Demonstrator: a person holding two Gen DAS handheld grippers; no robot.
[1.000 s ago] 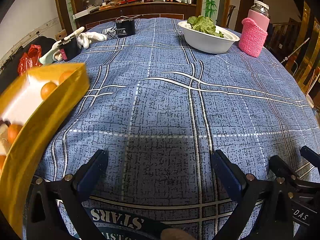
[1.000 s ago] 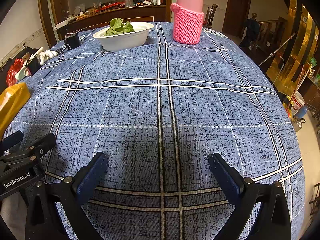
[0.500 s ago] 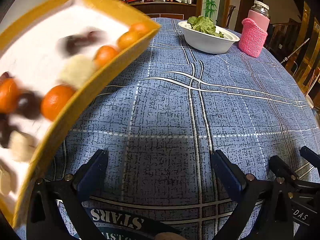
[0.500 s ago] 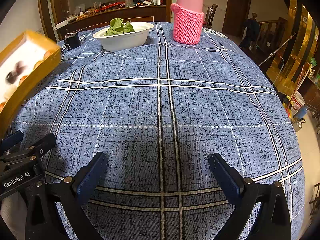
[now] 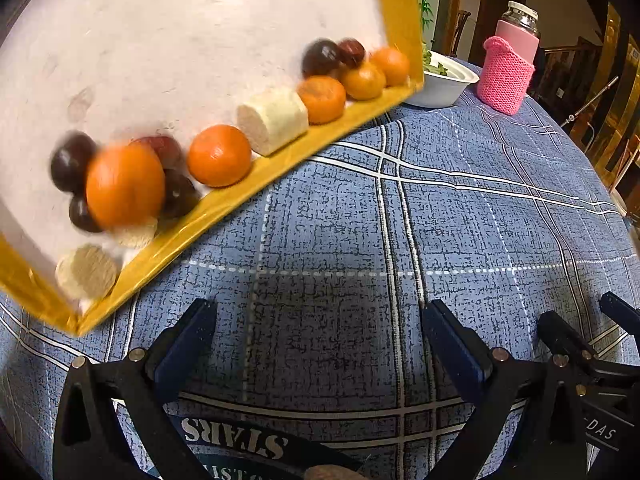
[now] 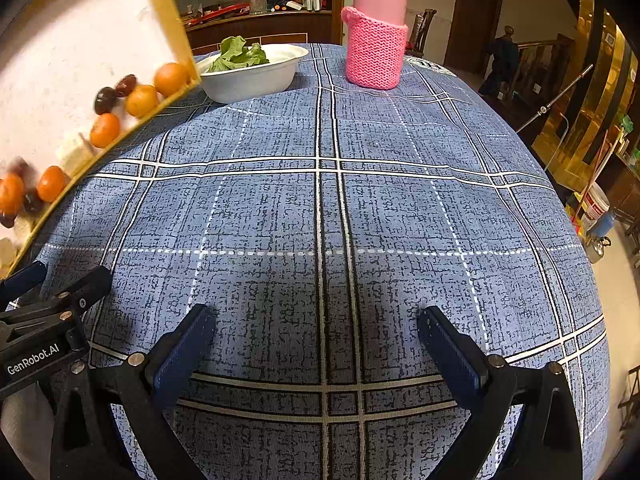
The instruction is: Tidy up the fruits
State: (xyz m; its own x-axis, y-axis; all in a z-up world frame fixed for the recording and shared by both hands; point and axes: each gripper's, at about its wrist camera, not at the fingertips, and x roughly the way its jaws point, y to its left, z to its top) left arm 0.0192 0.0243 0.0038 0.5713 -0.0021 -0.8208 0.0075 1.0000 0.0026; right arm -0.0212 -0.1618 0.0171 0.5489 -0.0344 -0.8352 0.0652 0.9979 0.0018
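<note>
**Fruit tray tipped above the bench, both tools empty**

The tray (image 5: 224,200), yellow-rimmed with a white floor, hangs tilted above the left part of the bench (image 5: 440,220), and I cannot see what holds it. The fruit has gathered along the tray's low rim: oranges (image 5: 219,155), dark round plums (image 5: 71,161) and pale cut cylinders that look like banana pieces (image 5: 273,119), all mixed in one line, some blurred as if rolling. A further clump of oranges and dark fruit sits in the tray's far corner, nearest the white bowl (image 6: 256,76) of green leaves. Nothing of the fruit lies on the cloth that I can see.

My judgement: the fruit is unsorted, and the scene would suit a tray being tipped out onto the bench as well as one being carried over it. So I name no move; whatever follows calls for a soft grip, since the round fruit rolls and the pale pieces would squash.

My left tool (image 5: 320,344) rests low over the cloth just below the tray, wide apart with nothing between its fingers. My right tool (image 6: 316,340) sits well to the right of the tray, likewise spread and empty. Beyond the tray, past the bowl, stands a pink flask (image 6: 376,46) in a knitted sleeve.
</note>
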